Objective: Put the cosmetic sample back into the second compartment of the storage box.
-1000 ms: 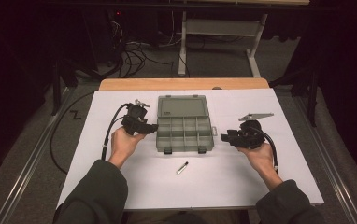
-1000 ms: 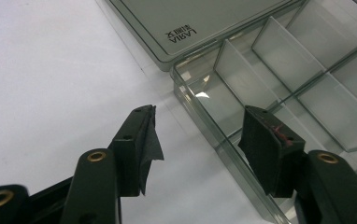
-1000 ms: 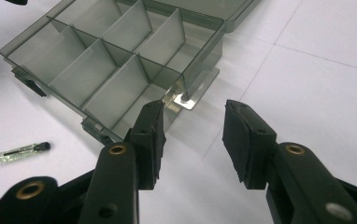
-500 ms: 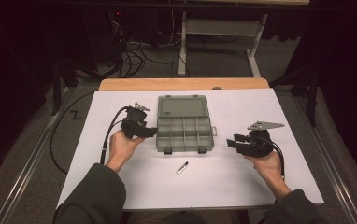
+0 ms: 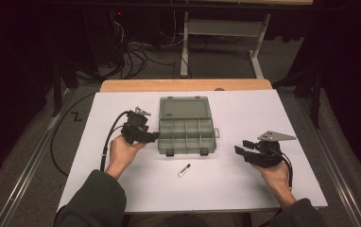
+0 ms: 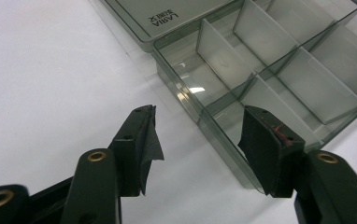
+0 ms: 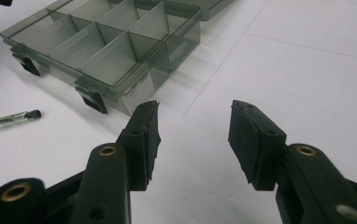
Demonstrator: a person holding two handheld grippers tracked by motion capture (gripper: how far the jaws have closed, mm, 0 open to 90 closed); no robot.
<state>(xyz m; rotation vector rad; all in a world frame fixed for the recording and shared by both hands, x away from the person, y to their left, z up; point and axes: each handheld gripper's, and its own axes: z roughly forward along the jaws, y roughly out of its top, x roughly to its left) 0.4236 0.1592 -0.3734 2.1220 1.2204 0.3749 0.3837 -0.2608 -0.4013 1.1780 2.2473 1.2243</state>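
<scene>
A white sheet covers the desk (image 5: 136, 189), dark floor around it. The left tongs (image 6: 197, 140) stand apart and empty at the left wall of the open grey compartment box (image 5: 187, 130). The right tongs (image 7: 193, 140), well to the box's right, have just been opening, with nothing between them. A small vial (image 5: 184, 170) lies on the sheet just in front of the box.
</scene>
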